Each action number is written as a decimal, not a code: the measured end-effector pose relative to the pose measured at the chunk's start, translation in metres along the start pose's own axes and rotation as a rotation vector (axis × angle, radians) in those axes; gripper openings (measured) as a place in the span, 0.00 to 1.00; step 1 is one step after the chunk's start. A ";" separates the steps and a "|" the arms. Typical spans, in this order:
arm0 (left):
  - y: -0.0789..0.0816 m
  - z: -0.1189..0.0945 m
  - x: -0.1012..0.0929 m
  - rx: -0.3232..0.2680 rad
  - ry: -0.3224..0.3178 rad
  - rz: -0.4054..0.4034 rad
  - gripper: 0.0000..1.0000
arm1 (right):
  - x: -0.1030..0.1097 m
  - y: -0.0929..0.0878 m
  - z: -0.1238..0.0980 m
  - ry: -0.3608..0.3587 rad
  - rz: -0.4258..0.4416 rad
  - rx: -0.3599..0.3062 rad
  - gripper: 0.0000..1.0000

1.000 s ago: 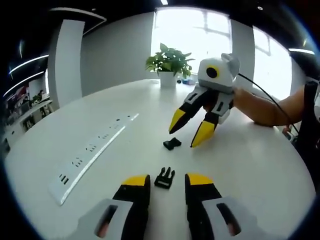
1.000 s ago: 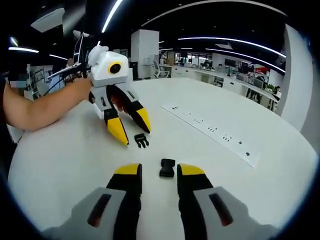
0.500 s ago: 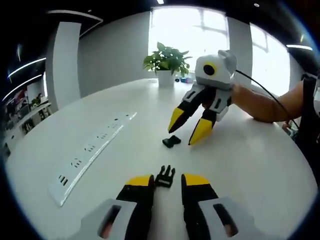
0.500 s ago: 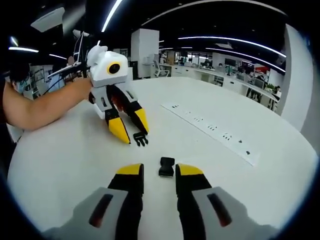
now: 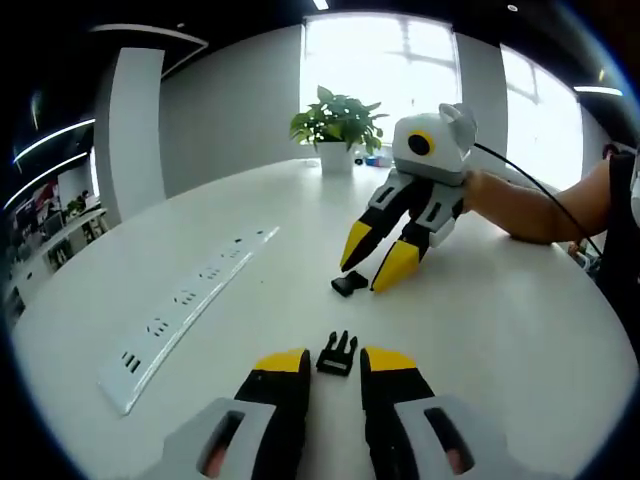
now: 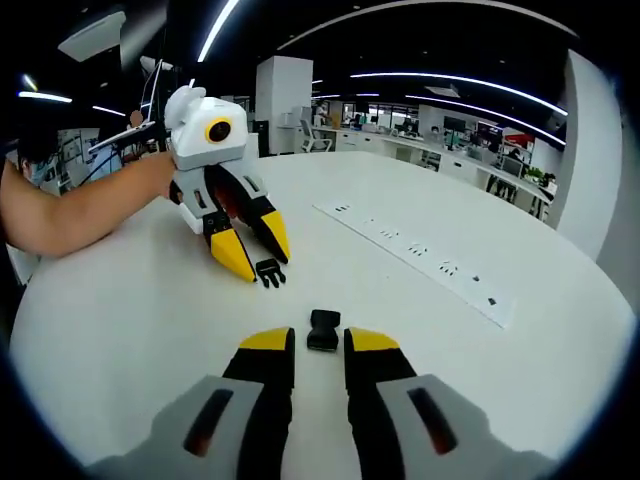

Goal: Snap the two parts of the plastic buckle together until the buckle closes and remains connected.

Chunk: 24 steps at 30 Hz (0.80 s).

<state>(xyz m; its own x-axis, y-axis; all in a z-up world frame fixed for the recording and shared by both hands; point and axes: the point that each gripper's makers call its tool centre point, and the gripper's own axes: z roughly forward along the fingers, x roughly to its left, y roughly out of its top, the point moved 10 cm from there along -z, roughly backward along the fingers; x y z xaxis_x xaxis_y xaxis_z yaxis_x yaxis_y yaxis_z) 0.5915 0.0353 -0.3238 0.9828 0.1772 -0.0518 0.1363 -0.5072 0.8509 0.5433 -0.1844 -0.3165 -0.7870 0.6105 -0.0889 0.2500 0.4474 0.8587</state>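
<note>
At the lower left of the left gripper view a white power strip [image 5: 185, 305] lies on the white worktop [image 5: 500, 330]. At bottom centre the left claw [image 5: 333, 362] has its yellow-tipped jaws a little apart, and the pronged buckle half [image 5: 337, 354] lies flat on the worktop between the tips; whether the jaws touch it cannot be told. Just above it, at mid-frame, the socket half [image 5: 348, 284] lies beside the tips of the right claw [image 5: 377, 263], which reaches down from the upper right with its jaws apart. A potted plant [image 5: 338, 128] stands at top centre, and a person's arm [image 5: 530, 210] comes in from the right edge.

At the left edge of the right gripper view the person's arm [image 6: 75, 215] holds the left claw [image 6: 253, 248], its jaws apart and their tips by the pronged half [image 6: 269, 271]. At lower centre the socket half [image 6: 322, 330] lies between the slightly parted tips of the right claw [image 6: 319, 341]. The power strip [image 6: 420, 260] runs across the right of the worktop [image 6: 120, 310]. The two halves lie apart, not joined.
</note>
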 end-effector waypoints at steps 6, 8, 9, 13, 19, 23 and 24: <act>0.000 0.000 -0.001 -0.002 0.002 0.005 0.19 | -0.001 -0.001 0.002 -0.001 0.013 -0.015 0.20; 0.000 0.001 -0.001 -0.004 0.001 0.007 0.18 | -0.001 -0.002 0.002 0.000 0.018 -0.017 0.20; 0.000 0.001 -0.001 -0.006 -0.001 0.009 0.17 | 0.000 -0.002 0.002 0.000 0.017 -0.019 0.20; 0.000 0.001 0.000 -0.009 -0.004 0.010 0.16 | -0.001 -0.002 0.002 -0.008 0.016 -0.025 0.19; 0.000 0.000 -0.002 -0.011 -0.003 0.008 0.16 | 0.000 -0.003 0.003 -0.004 0.026 -0.036 0.19; 0.000 0.001 -0.002 -0.013 0.002 0.008 0.14 | 0.000 -0.004 0.003 -0.003 0.026 -0.033 0.19; 0.001 0.001 -0.002 -0.013 0.002 0.010 0.14 | 0.000 -0.004 0.003 -0.003 0.026 -0.033 0.19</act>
<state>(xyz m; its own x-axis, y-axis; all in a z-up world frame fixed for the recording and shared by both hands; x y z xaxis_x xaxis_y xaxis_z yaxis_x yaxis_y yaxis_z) 0.5898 0.0337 -0.3237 0.9838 0.1739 -0.0425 0.1251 -0.4978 0.8582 0.5445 -0.1842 -0.3217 -0.7790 0.6234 -0.0673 0.2517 0.4092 0.8770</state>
